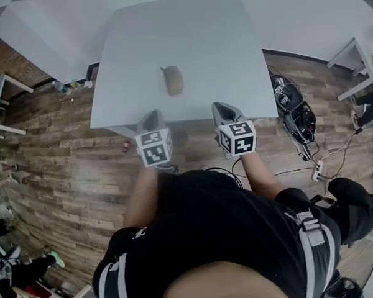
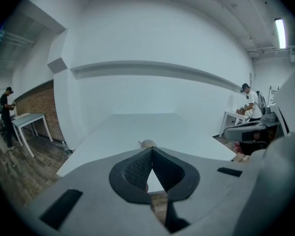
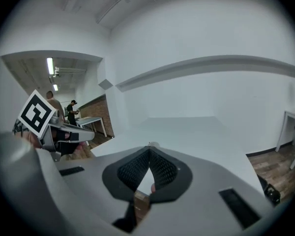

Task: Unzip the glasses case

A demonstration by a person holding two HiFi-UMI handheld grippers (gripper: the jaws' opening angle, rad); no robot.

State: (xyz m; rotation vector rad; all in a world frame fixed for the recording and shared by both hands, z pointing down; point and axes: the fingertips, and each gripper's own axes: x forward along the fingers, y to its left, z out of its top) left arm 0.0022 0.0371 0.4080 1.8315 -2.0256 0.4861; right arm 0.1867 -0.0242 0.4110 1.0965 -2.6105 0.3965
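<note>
The tan, oval glasses case point(image 1: 173, 80) lies alone near the middle of the pale grey, smooth, rectangular counter point(image 1: 193, 30), its long axis running near to far. It looks closed. A small tab at its far left end may be the zip pull, but it is too small to be sure.

The left gripper point(image 1: 153, 113) and the right gripper point(image 1: 219, 107) hang side by side at the counter's near edge, over the wooden plank floor point(image 1: 62, 166), well short of the case. Each gripper's own view shows its dark, ribbed fingers point(image 2: 136, 171) point(image 3: 132, 170) pressed together at the tips with nothing between them.

This looks like the approach, with unzipping not yet begun. The next move probably calls for both grippers to open and reach farther over the counter. One would pin the rounded shell while the other takes the pull. The case looks small, light and curved, so it could slide on the slick top unless it is held firmly.
</note>
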